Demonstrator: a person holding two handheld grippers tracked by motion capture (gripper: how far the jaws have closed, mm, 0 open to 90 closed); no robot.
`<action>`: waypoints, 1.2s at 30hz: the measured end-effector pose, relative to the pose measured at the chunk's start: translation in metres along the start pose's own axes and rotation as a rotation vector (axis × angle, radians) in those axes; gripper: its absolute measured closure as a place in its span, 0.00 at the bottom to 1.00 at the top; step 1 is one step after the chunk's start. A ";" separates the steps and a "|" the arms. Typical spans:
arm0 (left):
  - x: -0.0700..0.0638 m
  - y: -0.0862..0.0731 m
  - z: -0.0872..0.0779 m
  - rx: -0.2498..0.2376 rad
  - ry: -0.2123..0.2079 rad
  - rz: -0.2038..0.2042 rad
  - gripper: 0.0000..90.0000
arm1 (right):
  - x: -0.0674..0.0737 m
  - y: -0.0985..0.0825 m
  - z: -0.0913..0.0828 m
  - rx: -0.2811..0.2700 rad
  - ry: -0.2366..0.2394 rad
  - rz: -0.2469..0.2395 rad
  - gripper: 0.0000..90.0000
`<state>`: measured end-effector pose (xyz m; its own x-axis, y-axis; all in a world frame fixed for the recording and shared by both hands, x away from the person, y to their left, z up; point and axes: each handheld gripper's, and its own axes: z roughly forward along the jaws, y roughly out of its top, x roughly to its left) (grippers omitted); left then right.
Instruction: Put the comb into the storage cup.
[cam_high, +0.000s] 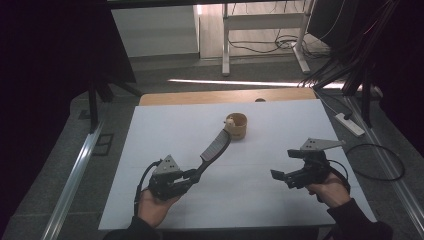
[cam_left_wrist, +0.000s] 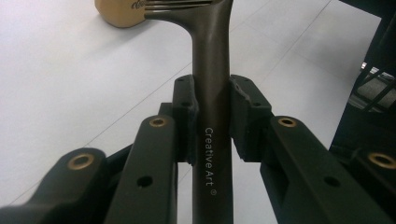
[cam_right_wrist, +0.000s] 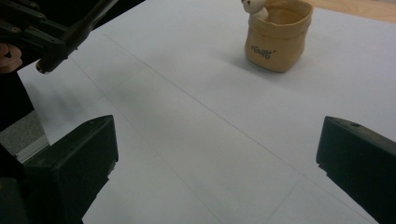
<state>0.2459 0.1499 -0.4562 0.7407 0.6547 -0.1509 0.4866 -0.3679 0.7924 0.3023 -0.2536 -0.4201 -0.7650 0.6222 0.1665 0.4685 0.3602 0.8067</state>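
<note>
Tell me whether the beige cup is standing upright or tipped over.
Upright. The beige cup rests on its base on the white table, its open mouth facing up, a small bear figure at the rim.

Both grippers are black, each topped by a grey three-cornered plate. The left gripper (cam_high: 192, 174) has brass-coloured pivot bushings and trails a black cable. The person wears dark sleeves (cam_high: 357, 220).

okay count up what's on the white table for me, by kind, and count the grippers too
Combs: 1, a dark comb clamped by its handle in the left gripper.
Cups: 1, a tan cup with a small bear figure on its rim.
Grippers: 2, the left one and the right gripper, open and holding nothing.
Total: 4
</note>
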 end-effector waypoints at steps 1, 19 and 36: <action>-0.001 0.001 0.001 0.001 -0.002 0.002 0.80 | 0.000 0.001 0.002 0.004 0.006 0.003 0.00; -0.006 0.007 0.013 0.003 0.015 0.043 0.80 | 0.008 0.022 0.028 0.041 0.056 -0.010 0.00; -0.009 0.011 0.022 0.000 0.012 0.054 0.80 | 0.014 0.046 0.052 0.091 0.091 0.052 0.00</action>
<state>0.2545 0.1256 -0.4594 0.7601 0.6420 -0.1006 0.4460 -0.4028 0.7992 0.3361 -0.1926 -0.4102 -0.7739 0.5771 0.2609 0.5434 0.3935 0.7415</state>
